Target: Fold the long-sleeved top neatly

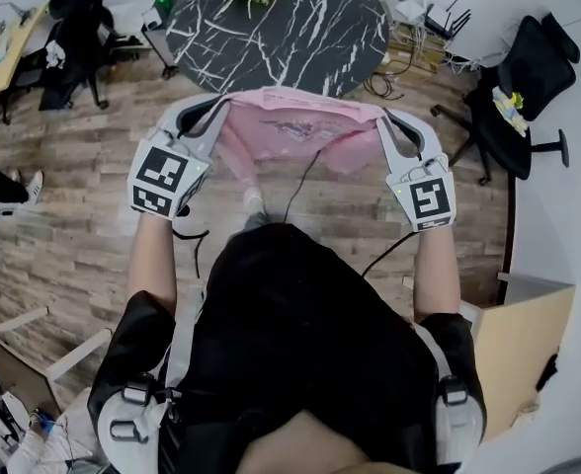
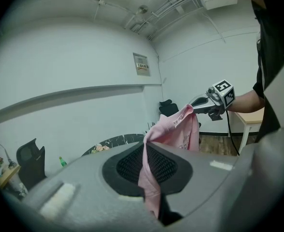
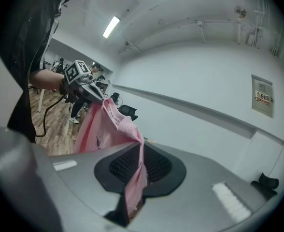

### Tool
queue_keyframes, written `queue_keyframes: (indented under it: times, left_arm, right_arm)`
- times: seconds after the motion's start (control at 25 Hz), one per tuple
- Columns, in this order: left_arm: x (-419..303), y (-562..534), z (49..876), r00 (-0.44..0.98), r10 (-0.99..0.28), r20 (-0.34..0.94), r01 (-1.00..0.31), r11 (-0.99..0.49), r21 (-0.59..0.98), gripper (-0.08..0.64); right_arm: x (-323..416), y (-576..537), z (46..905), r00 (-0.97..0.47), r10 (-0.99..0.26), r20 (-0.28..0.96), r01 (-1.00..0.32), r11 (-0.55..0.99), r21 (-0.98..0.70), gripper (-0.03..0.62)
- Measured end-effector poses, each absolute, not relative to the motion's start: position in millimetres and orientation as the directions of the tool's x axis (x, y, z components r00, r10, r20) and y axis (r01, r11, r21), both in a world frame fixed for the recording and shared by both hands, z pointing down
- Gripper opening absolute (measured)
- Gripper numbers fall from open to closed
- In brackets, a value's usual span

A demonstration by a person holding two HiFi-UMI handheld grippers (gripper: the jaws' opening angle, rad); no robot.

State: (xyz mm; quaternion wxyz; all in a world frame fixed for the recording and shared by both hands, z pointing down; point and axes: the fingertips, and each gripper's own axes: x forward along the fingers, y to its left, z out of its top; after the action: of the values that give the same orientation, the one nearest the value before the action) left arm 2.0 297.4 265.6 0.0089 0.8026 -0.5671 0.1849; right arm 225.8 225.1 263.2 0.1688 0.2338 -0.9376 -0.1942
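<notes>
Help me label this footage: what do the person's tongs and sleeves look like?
The left tongs and right tongs: light grey shells, black pads, each with a black-and-white marker cube. Black cables trail from them. The person wears a black short-sleeved top.

From above, the soft pink long-sleeved top (image 1: 300, 131) hides the tips of your left gripper (image 1: 211, 113) and right gripper (image 1: 387, 122). The round black marble table (image 1: 300, 28) is cut off at the top edge. The print on the small white wall sign (image 2: 141, 64) is too small to read.
</notes>
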Motion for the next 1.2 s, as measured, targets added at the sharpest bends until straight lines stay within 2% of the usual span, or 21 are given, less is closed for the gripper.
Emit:
queue_keyframes:
  times: [0.44,0.72,0.92,1.2]
  left_arm:
    - [-79,206,266,0.291,-0.896,0.336,-0.901,-0.375,-0.217,0.015]
    - [-125,151,279,0.316,-0.871,0.375,-0.874,-0.422,-0.243,0.015]
    - [-143,122,283,0.323,-0.863,0.388,-0.860,-0.439,-0.261,0.017]
    - [-153,89,293,0.326,-0.867,0.378,-0.873,-0.429,-0.230,0.017]
  right_arm:
    - [144,130,269,-0.803,-0.538,0.257,-0.375,0.790,0.485,0.026]
    - [92,71,286,-0.719,-0.639,0.272,-0.414,0.709,0.571,0.026]
    - [72,40,285,-0.672,-0.693,0.259,-0.471,0.671,0.573,0.026]
    - [63,7,289,-0.652,-0.710,0.266,-0.474,0.656,0.587,0.026]
